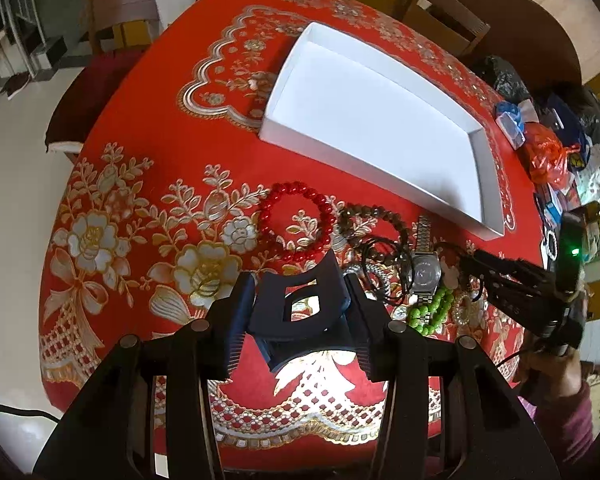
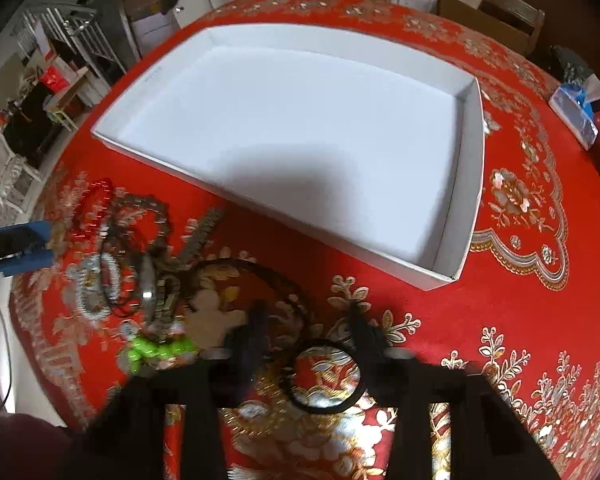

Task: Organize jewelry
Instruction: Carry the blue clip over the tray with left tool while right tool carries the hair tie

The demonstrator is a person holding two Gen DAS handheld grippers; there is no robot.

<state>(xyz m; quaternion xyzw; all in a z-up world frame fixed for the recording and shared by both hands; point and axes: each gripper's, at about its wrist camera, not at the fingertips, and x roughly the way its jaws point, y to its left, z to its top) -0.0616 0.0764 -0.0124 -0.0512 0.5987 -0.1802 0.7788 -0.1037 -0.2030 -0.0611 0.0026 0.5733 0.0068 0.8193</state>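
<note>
1. Left gripper [image 1: 300, 280]: clamped on a dark clip [image 1: 268, 308] with a square cut-out, pads pressing both flanks, held above the red tablecloth [image 1: 140, 160]. Looks like rigid, light plastic – no sag, little risk of slipping.
2. Right gripper [image 1: 470, 258]: nosing into the jewelry pile from three o'clock in the left wrist view. Too smeared in its own view to settle – cannot tell whether the jaws sit together or apart, nor whether anything is caught.
3. Jewelry pile: spread from twelve to two o'clock of the left gripper, on the cloth and outside the white tray [image 1: 360, 100], which sits beyond it at about one o'clock with nothing in it.
4. Red bead bracelet [image 1: 292, 190] and brown bead bracelet [image 1: 364, 210]: probably elastic strings of hard round beads, so likely to roll under the pads. Best pinched across the strand, in a gap between two beads.
5. Watch [image 1: 422, 272]: judged the heaviest piece, with a stiff case, a floppy metal band and a face that could scratch. Better taken by the band beside the case.
6. Green bead bracelet [image 1: 432, 312]: light, at five o'clock of the watch, tangled with thin black cords, so apt to drag its neighbours when lifted.
7. Black ring [image 2: 324, 410]: soft, thin, lying low under the right gripper; easiest hooked or pinched across its band.
</note>
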